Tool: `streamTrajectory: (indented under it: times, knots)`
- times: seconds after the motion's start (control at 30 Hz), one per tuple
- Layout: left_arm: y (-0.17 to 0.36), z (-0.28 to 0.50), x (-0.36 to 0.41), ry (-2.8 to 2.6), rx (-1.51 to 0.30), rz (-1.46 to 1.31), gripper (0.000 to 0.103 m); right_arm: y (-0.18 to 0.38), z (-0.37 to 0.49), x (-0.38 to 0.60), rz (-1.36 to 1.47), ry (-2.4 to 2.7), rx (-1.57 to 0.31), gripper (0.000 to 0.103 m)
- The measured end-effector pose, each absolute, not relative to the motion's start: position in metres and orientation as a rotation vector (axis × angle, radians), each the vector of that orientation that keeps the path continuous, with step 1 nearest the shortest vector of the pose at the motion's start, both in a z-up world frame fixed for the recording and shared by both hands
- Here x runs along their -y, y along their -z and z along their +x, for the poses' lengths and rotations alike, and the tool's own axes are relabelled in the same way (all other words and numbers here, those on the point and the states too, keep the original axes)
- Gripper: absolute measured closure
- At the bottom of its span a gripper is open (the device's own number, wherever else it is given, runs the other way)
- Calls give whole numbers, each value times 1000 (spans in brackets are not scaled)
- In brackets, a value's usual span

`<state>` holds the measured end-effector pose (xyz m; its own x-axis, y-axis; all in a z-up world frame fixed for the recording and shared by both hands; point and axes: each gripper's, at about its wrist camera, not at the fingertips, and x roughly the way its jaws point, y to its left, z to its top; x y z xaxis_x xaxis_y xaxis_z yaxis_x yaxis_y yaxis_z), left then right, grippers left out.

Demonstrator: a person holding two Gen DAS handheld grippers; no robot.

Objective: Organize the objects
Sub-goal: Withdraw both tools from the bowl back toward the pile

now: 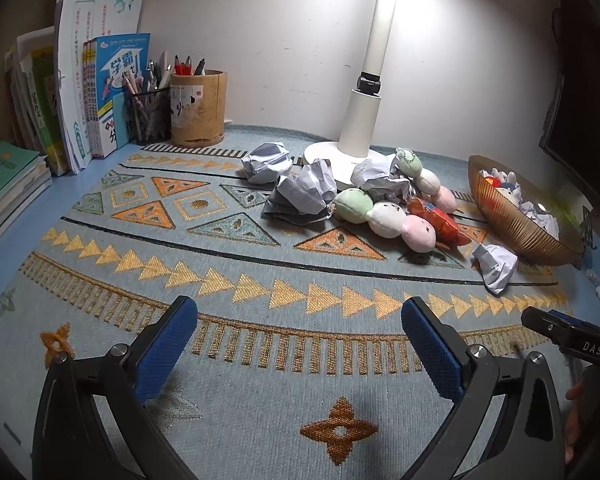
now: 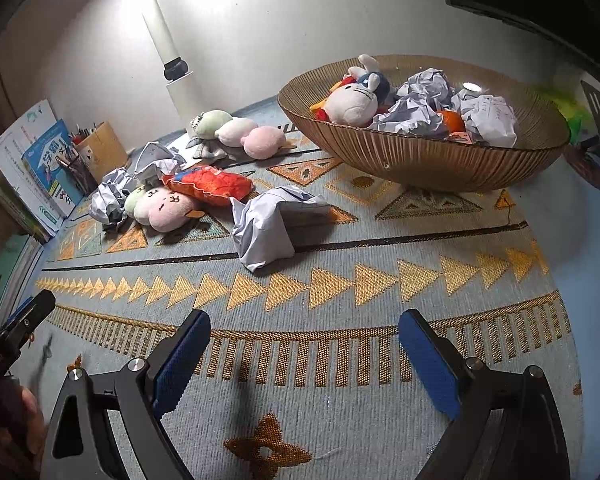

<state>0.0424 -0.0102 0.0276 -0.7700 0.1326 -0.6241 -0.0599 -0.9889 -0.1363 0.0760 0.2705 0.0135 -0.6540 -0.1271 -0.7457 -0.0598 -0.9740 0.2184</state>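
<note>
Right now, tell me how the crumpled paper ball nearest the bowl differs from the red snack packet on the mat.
The paper ball is white and crumpled into angular folds; the snack packet is red, printed and puffy. The paper ball lies alone on bare mat, closest to the bowl; the snack packet sits back in the clutter, against the pink plush. The ball looks bulkier than the packet. Both lie on the mat, outside the bowl, with no claw on them.
</note>
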Motion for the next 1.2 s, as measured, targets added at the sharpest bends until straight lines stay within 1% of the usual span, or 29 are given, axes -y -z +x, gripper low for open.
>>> streamTrajectory:
  times: [0.57,0.6,0.67,0.73,0.8,0.87,0.93,1.07,1.2]
  knots:
    - [-27,40,10,-2856,166,-1039,1,-13,74,-268,1318,2804,319,8]
    - [-27,37,11,-2844,179,-1059,1,-13,75,-267,1335,2820,308,8]
    - [-18,22,10,-2726,190,-1188,1,-11,74,-264,1375,2836,265,8]
    - [-10,5,17,-2596,255,-1286,1,-11,72,-262,1388,2823,246,4]
    - [-11,-7,31,-2579,383,-1291,1,-9,69,-259,1416,2825,214,2]
    - [-16,-20,43,-2591,451,-1269,1,-7,62,-252,1472,2821,136,0]
    - [-21,-36,51,-2634,472,-1255,1,-5,55,-243,1535,2818,39,0]
    - [-24,-76,43,-2627,455,-1264,1,-8,29,-238,1503,2756,92,0]
    - [-20,-105,19,-2656,317,-1265,1,-9,2,-244,1467,2769,163,0]
